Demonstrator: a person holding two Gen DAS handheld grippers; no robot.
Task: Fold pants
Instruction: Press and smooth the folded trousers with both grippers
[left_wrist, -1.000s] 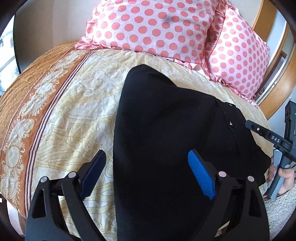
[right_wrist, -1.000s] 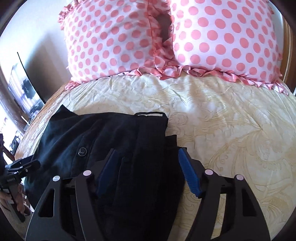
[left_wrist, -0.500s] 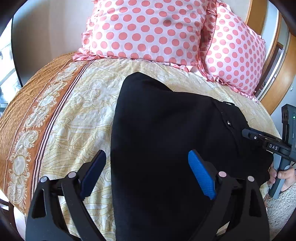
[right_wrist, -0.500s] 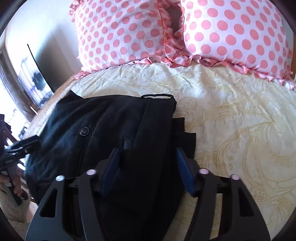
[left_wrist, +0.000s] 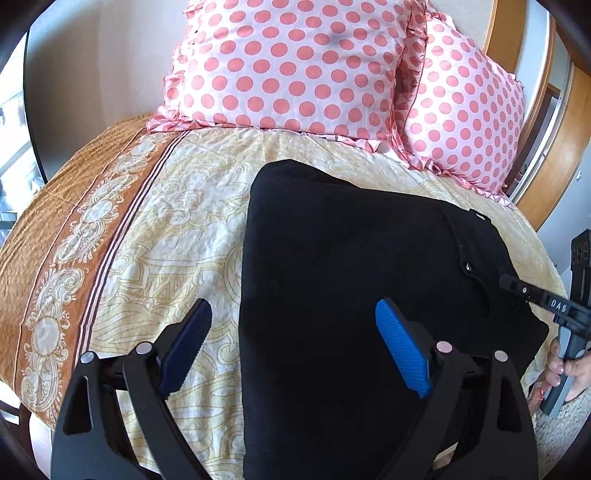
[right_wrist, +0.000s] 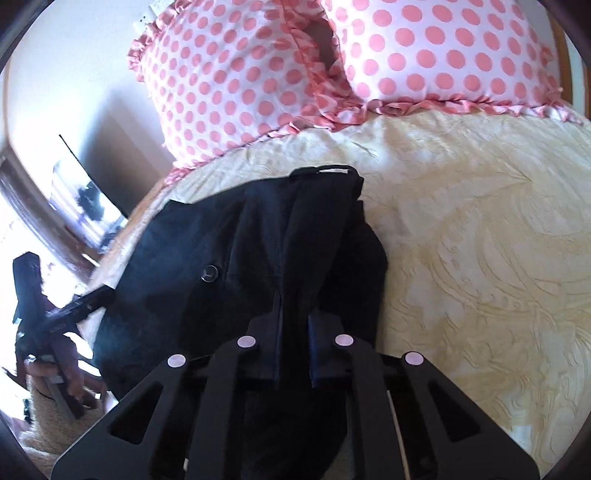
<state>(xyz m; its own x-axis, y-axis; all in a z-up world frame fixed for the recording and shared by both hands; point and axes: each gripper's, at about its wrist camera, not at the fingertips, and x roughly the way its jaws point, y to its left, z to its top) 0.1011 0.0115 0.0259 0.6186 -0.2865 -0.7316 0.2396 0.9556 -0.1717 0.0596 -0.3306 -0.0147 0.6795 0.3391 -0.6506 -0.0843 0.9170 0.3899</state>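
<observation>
Now right gripper (right_wrist: 293, 345) pinches pants (right_wrist: 221, 243) on bed (right_wrist: 480, 240)

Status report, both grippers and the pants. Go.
Left gripper open, hovering over the black fabric pants. Right gripper shut on the pants' edge. Pants lie on the cream patterned bedspread; nothing in the way.
</observation>
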